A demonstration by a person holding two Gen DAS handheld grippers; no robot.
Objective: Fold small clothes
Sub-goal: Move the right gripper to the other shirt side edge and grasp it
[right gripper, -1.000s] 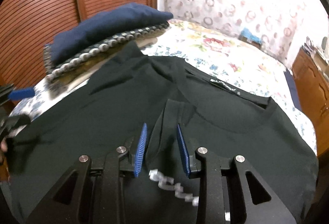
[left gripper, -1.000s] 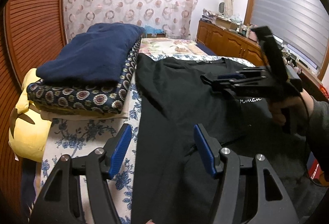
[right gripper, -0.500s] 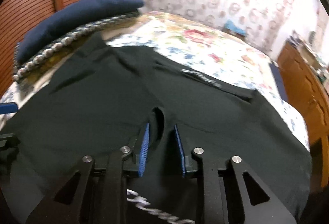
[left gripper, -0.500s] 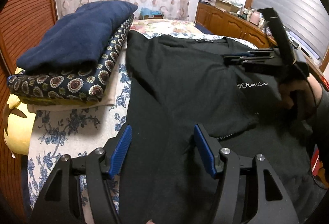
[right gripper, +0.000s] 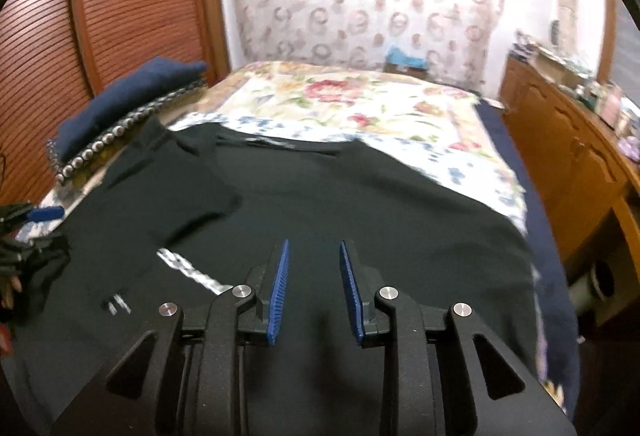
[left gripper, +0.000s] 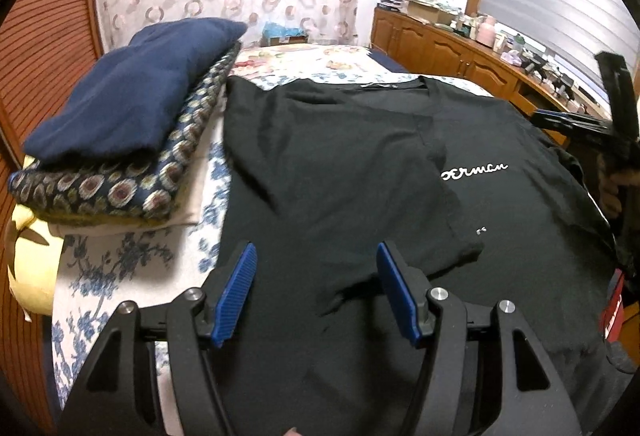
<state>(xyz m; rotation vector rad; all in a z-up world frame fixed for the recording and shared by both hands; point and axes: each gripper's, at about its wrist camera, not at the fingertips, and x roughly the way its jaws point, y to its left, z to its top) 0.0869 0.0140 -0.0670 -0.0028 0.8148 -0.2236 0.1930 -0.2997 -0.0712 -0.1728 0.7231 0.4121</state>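
Right gripper [right gripper: 312, 290]: jaws just opening, nothing between, above the shirt [right gripper: 360, 204]. Left gripper [left gripper: 314, 294]: jaws apart, empty, above the shirt's folded sleeve [left gripper: 400, 196].

Left hand-held gripper [left gripper: 313, 286] gaping, empty; right hand-held gripper [right gripper: 313, 286] narrow, nothing between, just opening

1. My left gripper [left gripper: 314, 290] is a matte black frame with triangular cut-outs at five and seven o'clock.
2. Its two fingers carry ribbed blue pads [left gripper: 236, 292], each pad clipped onto a black arm.
3. Round silver screws [left gripper: 436, 293] sit at the arm pivots, two per side.
4. My right gripper [right gripper: 312, 290] has the same build: black frame, thin blue ribbed pads [right gripper: 280, 292], four silver screw heads.
5. In the left wrist view, at three o'clock, the right gripper's body shows as black bars with a blue strip.
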